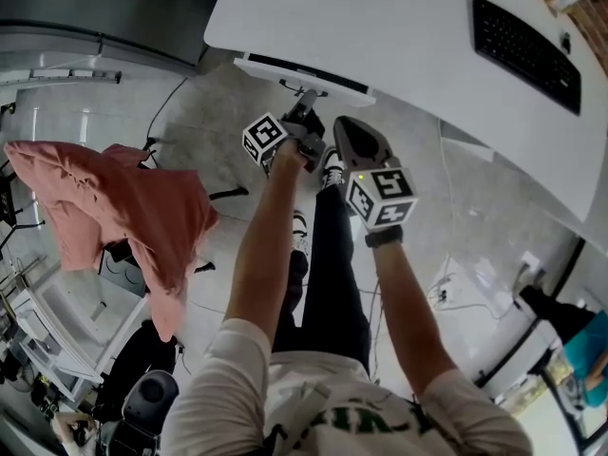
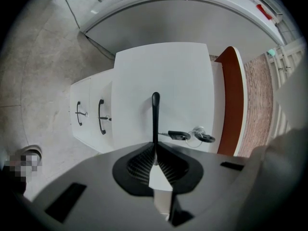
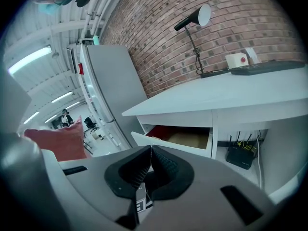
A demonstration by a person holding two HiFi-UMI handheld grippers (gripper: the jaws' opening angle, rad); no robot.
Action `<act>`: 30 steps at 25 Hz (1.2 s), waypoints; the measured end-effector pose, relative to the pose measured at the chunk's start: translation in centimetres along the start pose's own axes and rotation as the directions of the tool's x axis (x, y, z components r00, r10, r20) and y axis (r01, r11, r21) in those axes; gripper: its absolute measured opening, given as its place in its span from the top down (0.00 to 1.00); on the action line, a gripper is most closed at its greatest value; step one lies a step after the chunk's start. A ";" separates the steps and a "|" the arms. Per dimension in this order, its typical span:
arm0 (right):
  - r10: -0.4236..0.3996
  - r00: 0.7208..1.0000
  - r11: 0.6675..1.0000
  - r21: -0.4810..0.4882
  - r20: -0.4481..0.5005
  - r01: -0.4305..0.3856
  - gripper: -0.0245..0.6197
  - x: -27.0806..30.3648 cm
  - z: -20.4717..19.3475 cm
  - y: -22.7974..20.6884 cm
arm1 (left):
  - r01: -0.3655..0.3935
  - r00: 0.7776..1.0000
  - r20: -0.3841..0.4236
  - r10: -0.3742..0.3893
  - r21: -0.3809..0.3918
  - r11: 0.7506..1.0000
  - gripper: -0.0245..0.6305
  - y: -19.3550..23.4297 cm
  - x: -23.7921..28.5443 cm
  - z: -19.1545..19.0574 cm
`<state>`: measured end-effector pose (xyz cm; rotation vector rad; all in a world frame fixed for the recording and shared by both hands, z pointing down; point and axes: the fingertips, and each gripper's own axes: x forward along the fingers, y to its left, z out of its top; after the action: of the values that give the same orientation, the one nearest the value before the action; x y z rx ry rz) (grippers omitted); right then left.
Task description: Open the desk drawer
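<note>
Left gripper is being shown in the head view at the front of the desk drawer, which is standing partly out from under the white desk top. The right gripper is being shown just beside it and a little further back, so the left is the nearer.

In the left gripper view the jaws are being pressed nearly together on the black drawer handle. The handle's long axis is running straight up the picture across the white drawer front, with keys hanging in the lock beside it. The pull is being judged to lie straight back along the gripper, away from the desk.

In the right gripper view the pads are being shown together on nothing. The drawer is being seen ahead, slightly open, its length lying across the desk's front and its face pointing toward the grippers.
</note>
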<state>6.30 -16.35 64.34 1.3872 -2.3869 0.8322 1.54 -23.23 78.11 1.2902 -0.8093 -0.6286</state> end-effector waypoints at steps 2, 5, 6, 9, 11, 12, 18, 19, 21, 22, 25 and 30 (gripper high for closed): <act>0.005 1.000 1.000 0.001 -0.006 -0.005 0.95 -0.2 -0.4 0.5 | 0.001 1.000 0.006 -0.001 -0.005 1.000 0.94 0.2 -0.9 -0.2; 0.013 1.000 1.000 0.003 -0.011 -0.012 0.95 -0.5 -0.7 1.1 | -0.004 1.000 0.002 0.004 -0.004 1.000 0.94 0.4 -1.7 -0.5; 0.016 1.000 1.000 0.003 -0.012 -0.016 0.95 -0.5 -0.8 1.2 | -0.008 1.000 -0.002 0.008 -0.001 1.000 0.94 0.4 -1.8 -0.6; 0.024 1.000 1.000 0.007 -0.016 -0.023 0.95 -0.5 -1.2 1.6 | -0.016 1.000 -0.002 0.016 -0.004 1.000 0.94 0.6 -2.4 -0.9; 0.028 0.999 1.000 0.007 -0.019 -0.028 0.95 -0.6 -1.2 1.9 | -0.019 1.000 -0.002 0.019 -0.007 1.000 0.94 0.8 -2.9 -1.0; 0.030 0.999 1.000 0.006 -0.019 -0.029 0.95 -0.6 -1.2 2.2 | -0.022 1.000 -0.004 0.022 -0.006 1.000 0.94 0.8 -3.1 -1.0; 0.021 1.000 1.000 0.008 -0.014 -0.021 0.95 -0.9 -0.8 2.5 | -0.050 0.999 -0.010 0.050 -0.018 0.999 0.94 1.1 -4.3 -1.5; 0.020 1.000 1.000 0.010 -0.011 -0.020 0.95 -0.9 -0.8 2.5 | -0.053 0.999 -0.011 0.053 -0.020 0.998 0.94 1.2 -4.6 -1.5; 0.019 1.000 1.000 0.009 -0.010 -0.019 0.95 -1.0 -0.8 2.6 | -0.055 0.998 -0.009 0.055 -0.024 0.998 0.94 1.3 -5.1 -1.7; 0.018 1.000 1.000 0.008 -0.010 -0.018 0.95 -1.0 -0.8 2.6 | -0.054 0.999 -0.007 0.054 -0.027 0.998 0.94 1.4 -5.4 -1.8; 0.017 1.000 1.000 0.007 -0.009 -0.017 0.95 -1.1 -1.0 2.8 | -0.052 0.999 -0.002 0.052 -0.038 0.998 0.94 1.5 -6.3 -2.0; 0.012 1.000 1.000 0.023 -0.018 -0.012 0.95 -1.3 -1.9 3.0 | -0.055 0.998 0.003 0.055 -0.042 0.998 0.94 1.7 -7.1 -2.1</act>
<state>4.29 -13.13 64.19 1.3690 -2.3819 0.8743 -0.92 -16.06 78.44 1.2247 -0.8283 -0.6010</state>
